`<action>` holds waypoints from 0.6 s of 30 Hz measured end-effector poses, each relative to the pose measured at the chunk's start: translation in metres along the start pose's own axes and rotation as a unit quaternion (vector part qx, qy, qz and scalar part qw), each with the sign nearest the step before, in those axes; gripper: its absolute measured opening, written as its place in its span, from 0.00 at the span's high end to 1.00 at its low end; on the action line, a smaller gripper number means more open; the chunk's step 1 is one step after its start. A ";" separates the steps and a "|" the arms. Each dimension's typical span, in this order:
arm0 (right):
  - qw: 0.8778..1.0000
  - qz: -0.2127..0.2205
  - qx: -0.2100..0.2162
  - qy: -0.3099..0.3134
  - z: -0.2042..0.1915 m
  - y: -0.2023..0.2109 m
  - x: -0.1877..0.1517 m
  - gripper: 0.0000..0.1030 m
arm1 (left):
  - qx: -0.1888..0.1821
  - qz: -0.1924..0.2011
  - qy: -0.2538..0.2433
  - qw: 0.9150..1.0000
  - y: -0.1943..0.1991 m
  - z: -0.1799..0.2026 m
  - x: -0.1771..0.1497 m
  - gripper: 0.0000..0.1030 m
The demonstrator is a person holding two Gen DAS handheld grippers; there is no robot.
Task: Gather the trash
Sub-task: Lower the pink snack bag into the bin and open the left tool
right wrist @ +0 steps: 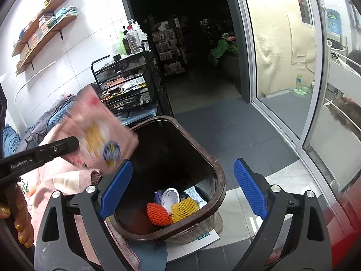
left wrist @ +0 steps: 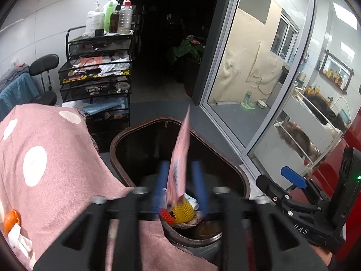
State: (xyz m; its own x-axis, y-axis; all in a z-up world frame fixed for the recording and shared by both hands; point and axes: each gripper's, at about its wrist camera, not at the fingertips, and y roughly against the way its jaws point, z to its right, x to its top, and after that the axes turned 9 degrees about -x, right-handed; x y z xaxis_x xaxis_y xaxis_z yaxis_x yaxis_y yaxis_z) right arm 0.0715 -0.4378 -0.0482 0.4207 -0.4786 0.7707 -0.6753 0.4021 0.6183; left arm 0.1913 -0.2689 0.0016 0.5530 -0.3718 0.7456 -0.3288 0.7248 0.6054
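Observation:
A pink snack wrapper (left wrist: 180,158) stands edge-on between my left gripper's (left wrist: 180,180) blue fingers, blurred, above the brown trash bin (left wrist: 117,144). The fingers stand a little apart from it, so I cannot tell whether they grip it. In the right wrist view the wrapper (right wrist: 99,133) hangs at the left gripper's tip over the bin's (right wrist: 222,180) left rim. My right gripper (right wrist: 182,187) is open and empty above the bin. Inside lie a yellow foam net (right wrist: 183,210), an orange foam net (right wrist: 158,214) and a white cup (right wrist: 170,199).
A pink dotted cloth (left wrist: 49,158) covers the surface on the left, with orange peel (left wrist: 11,222) and tissue (left wrist: 18,241). A black mesh cart (left wrist: 99,76) with bottles stands behind. A glass sliding door (left wrist: 259,90) is on the right.

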 end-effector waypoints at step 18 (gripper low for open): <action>1.000 0.001 0.015 0.015 -0.009 0.002 0.000 0.08 | 0.072 0.076 -0.052 0.993 0.051 0.009 -0.005 0.05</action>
State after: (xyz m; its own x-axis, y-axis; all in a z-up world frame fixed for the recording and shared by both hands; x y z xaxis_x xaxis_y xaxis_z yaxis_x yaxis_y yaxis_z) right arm 0.0756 -0.4295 -0.0454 0.4369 -0.4547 0.7761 -0.6934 0.3794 0.6126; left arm 0.1645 -0.2350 0.0312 0.4094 -0.3279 0.8514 -0.5131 0.6888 0.5120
